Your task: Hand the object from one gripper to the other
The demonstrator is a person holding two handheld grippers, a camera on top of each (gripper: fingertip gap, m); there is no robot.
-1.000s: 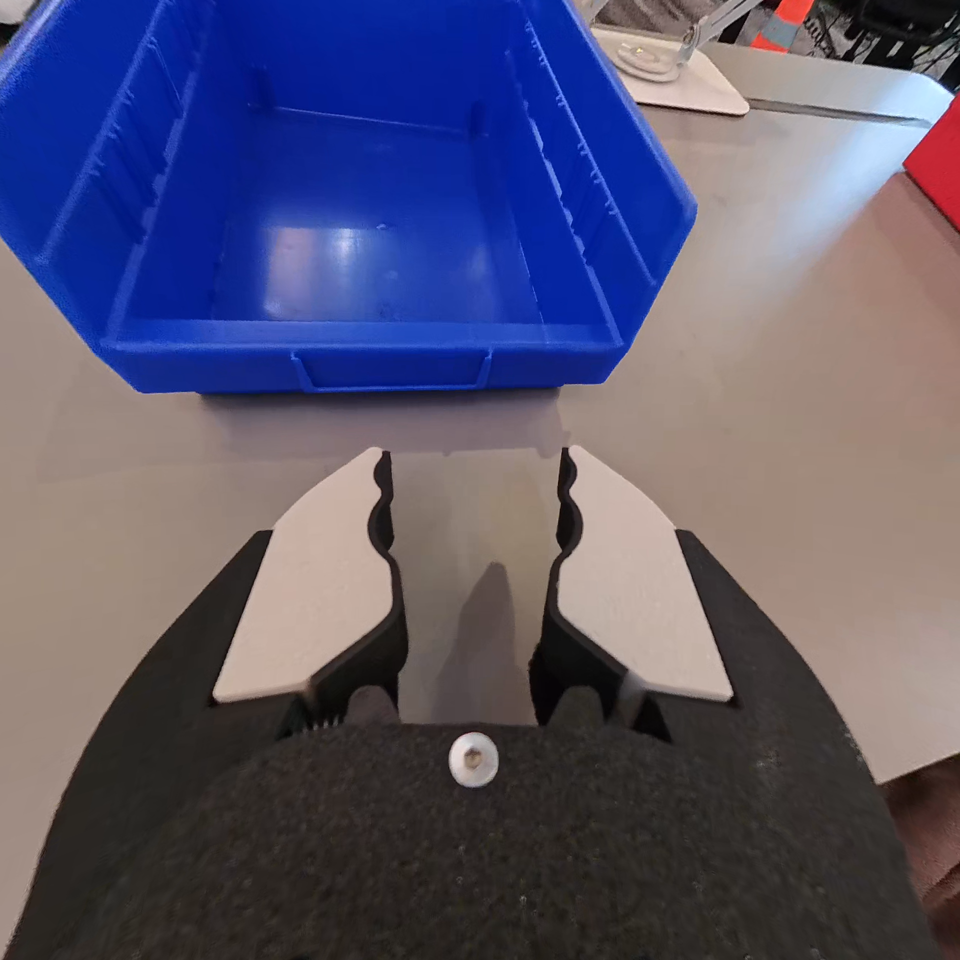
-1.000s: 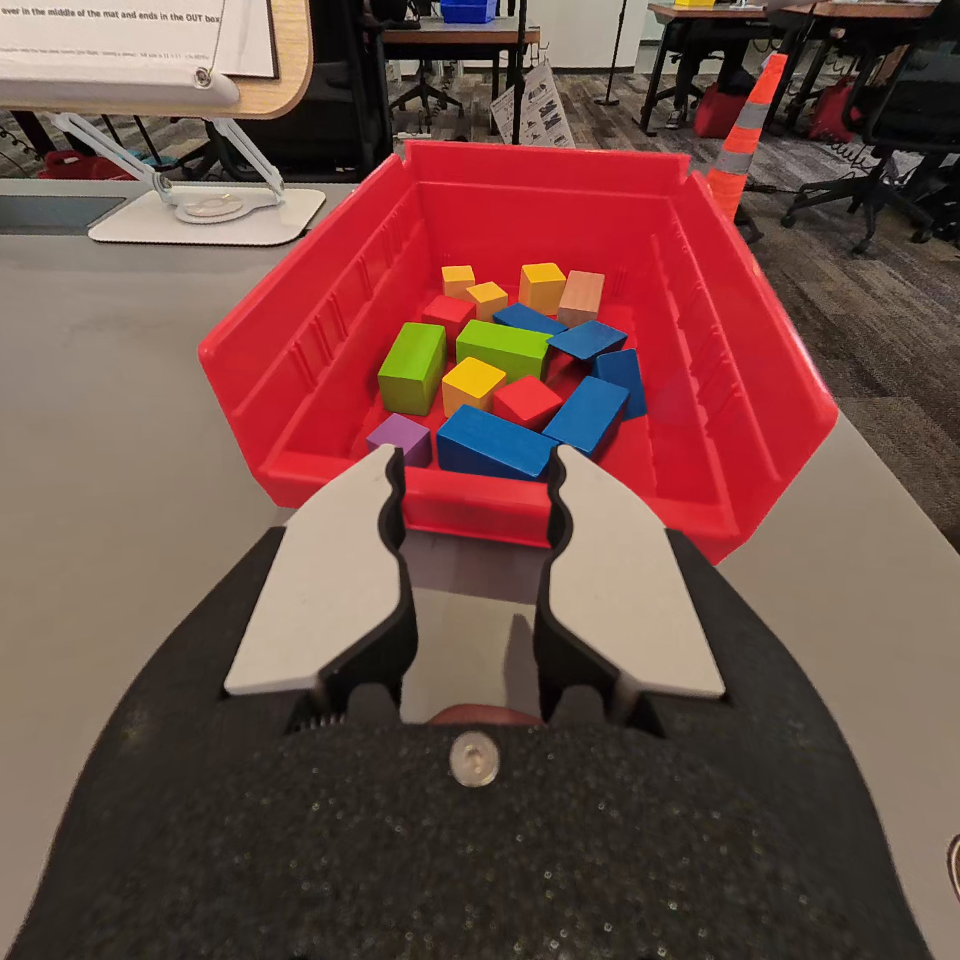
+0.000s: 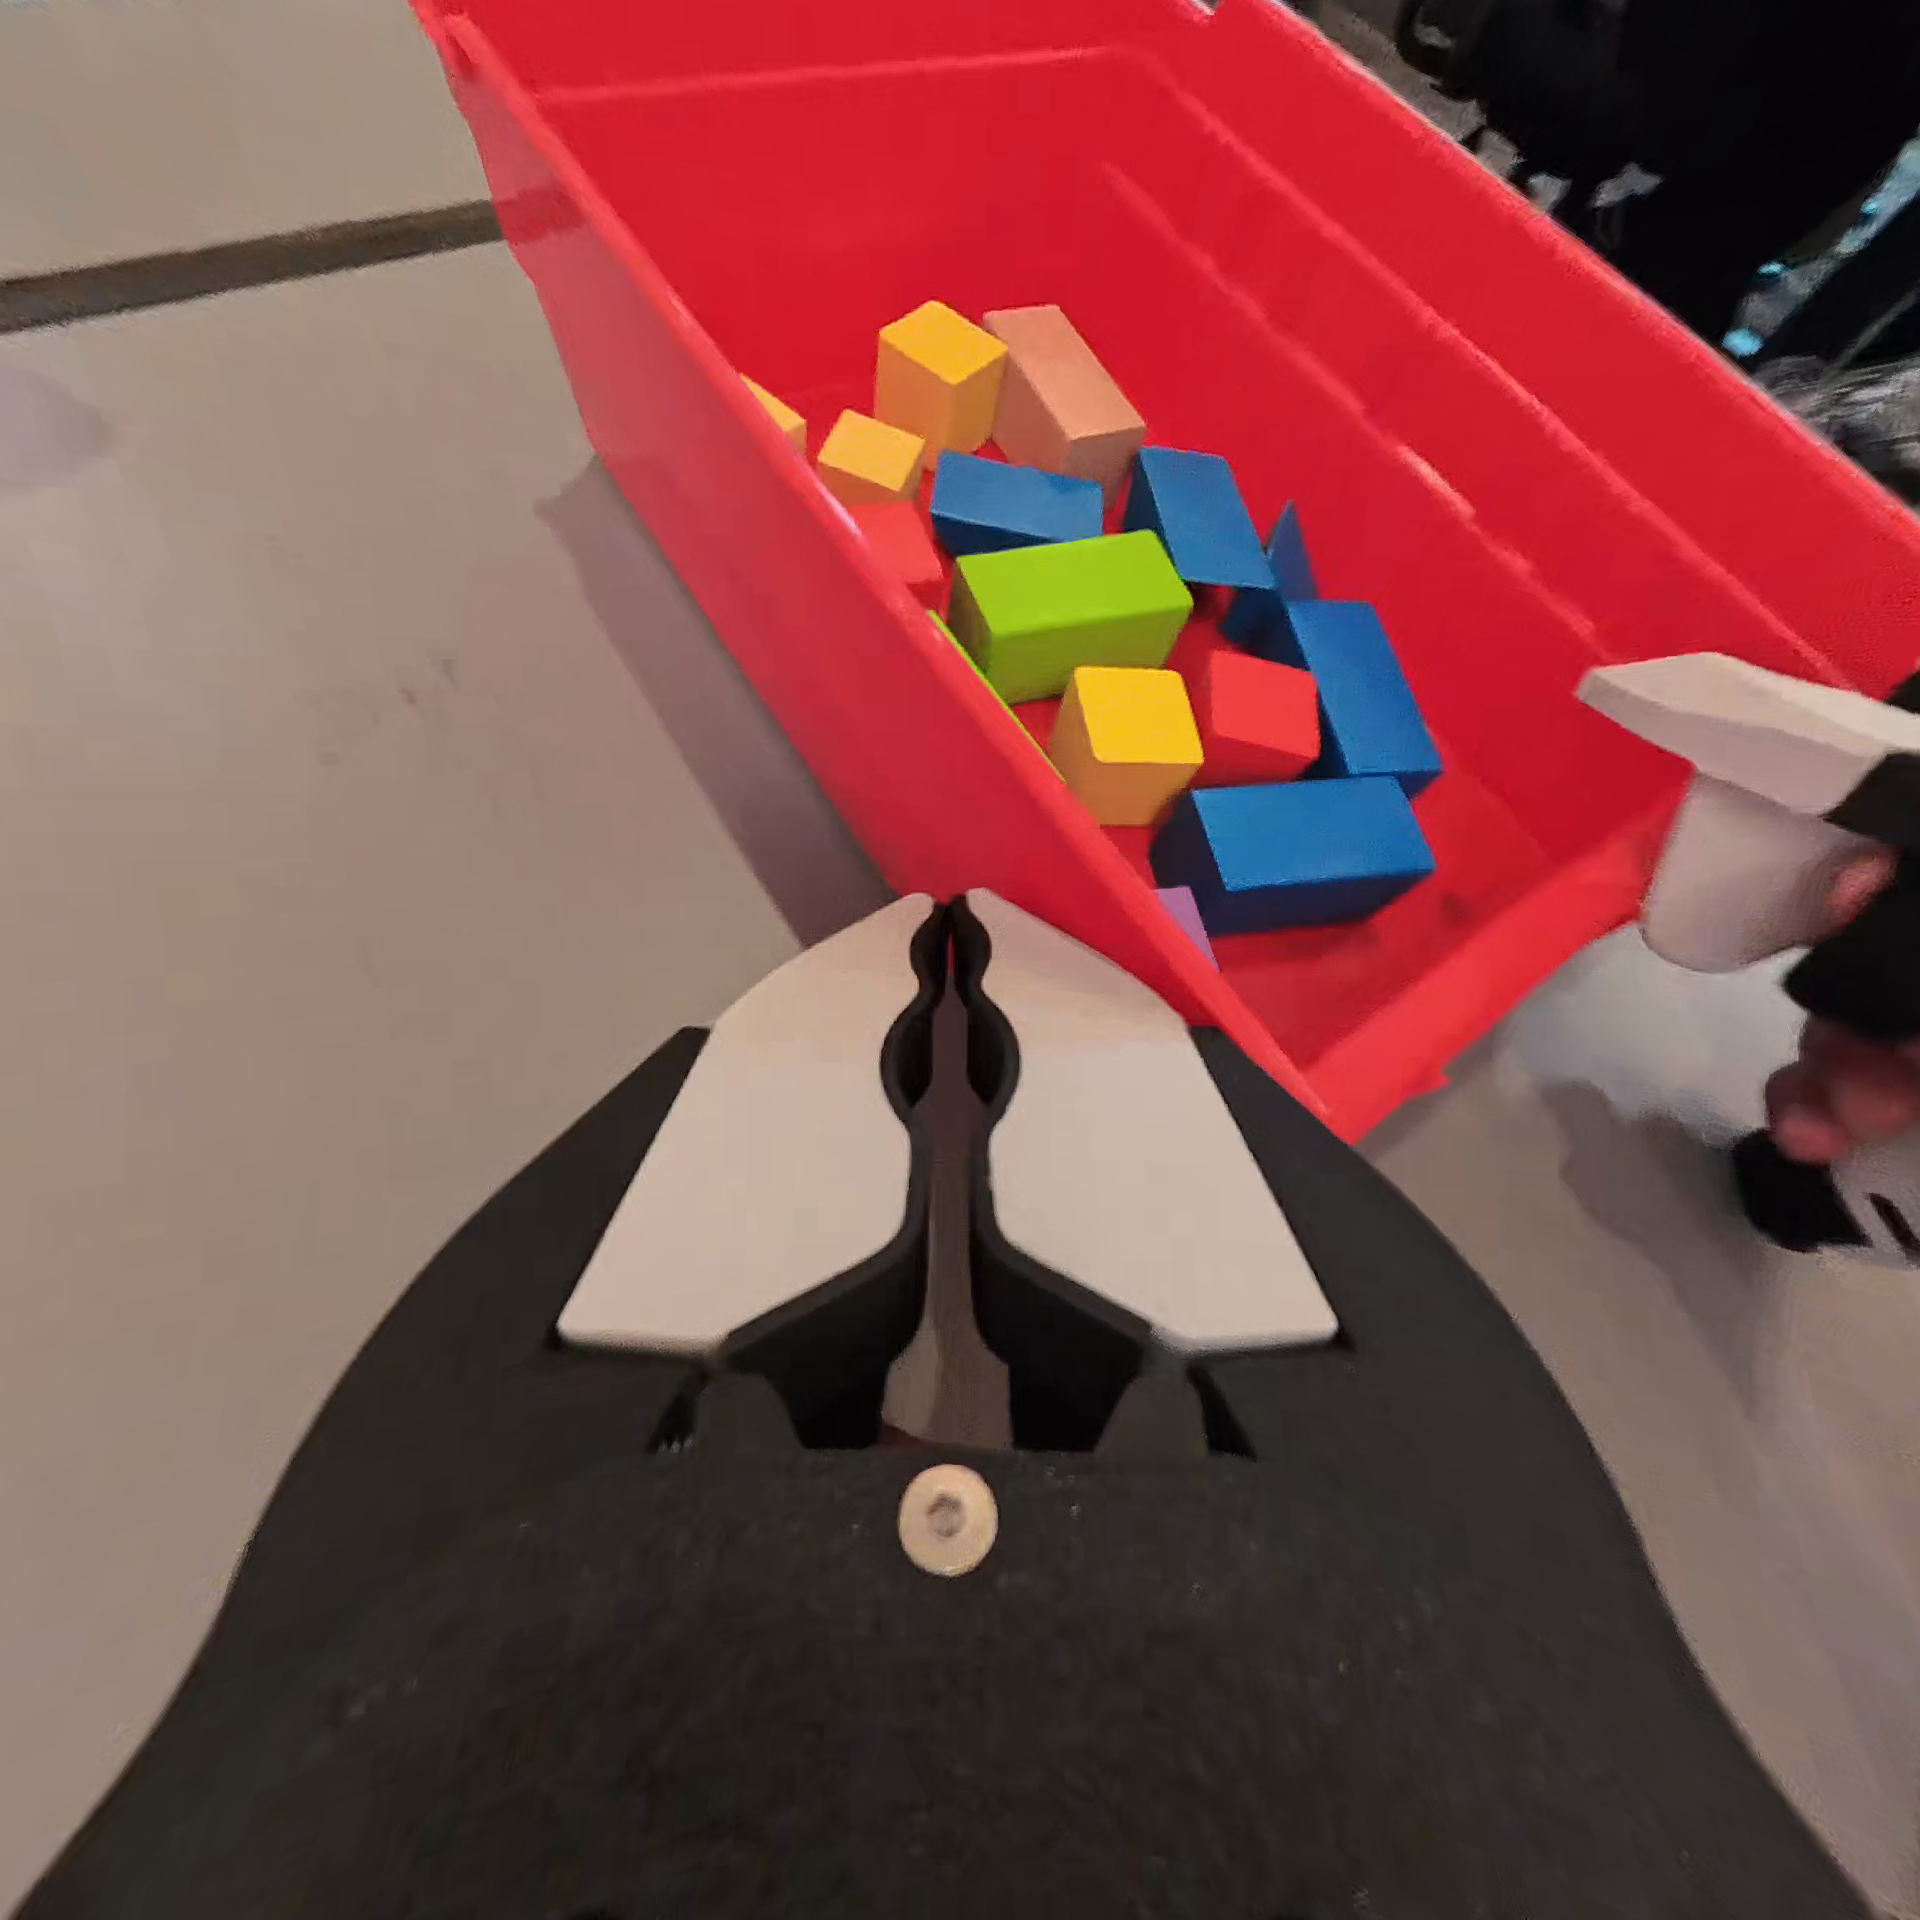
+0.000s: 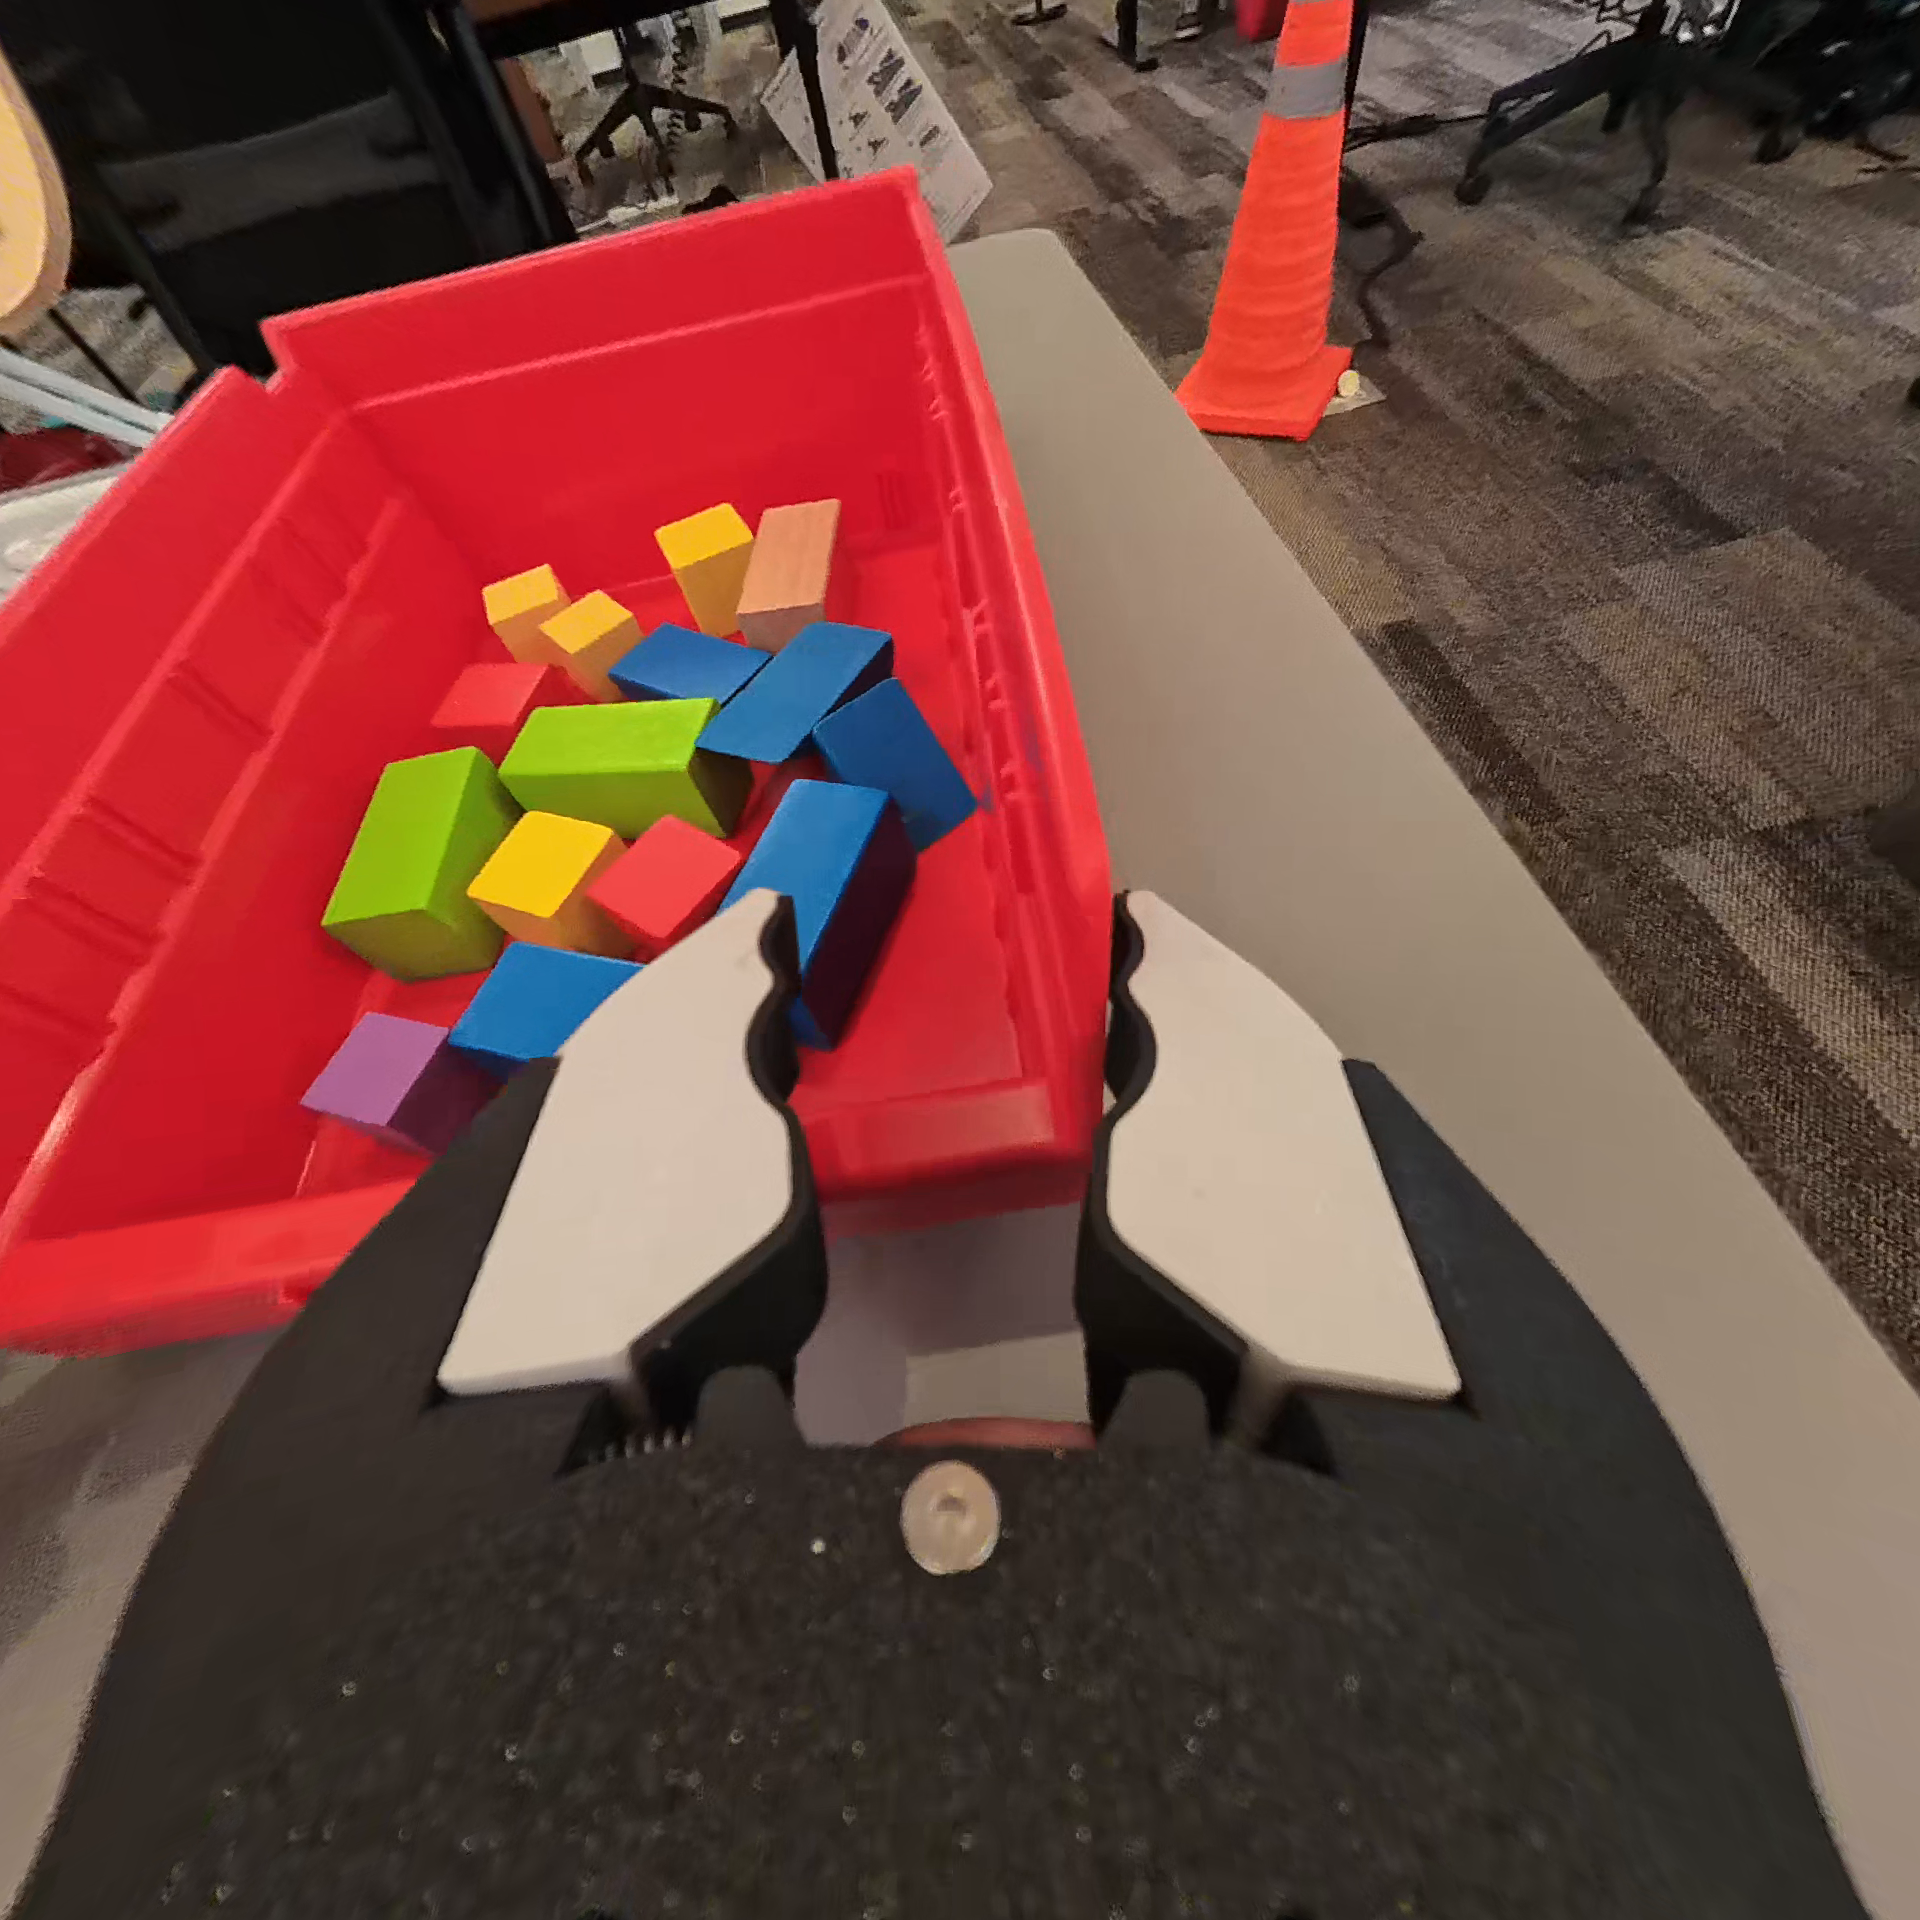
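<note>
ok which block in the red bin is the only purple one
The purple block, in the bin's near corner beside the front wall; all others are blue, green, yellow, red or tan.

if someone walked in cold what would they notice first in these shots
The red bin on the grey table, with a jumble of coloured wooden blocks in blue, green, yellow, red and purple on its floor. Next, the right gripper hanging open over the bin's near right corner, while the left gripper is shut and empty beside the bin's outer wall. Beyond the table, an orange traffic cone stands on the carpet.
</note>
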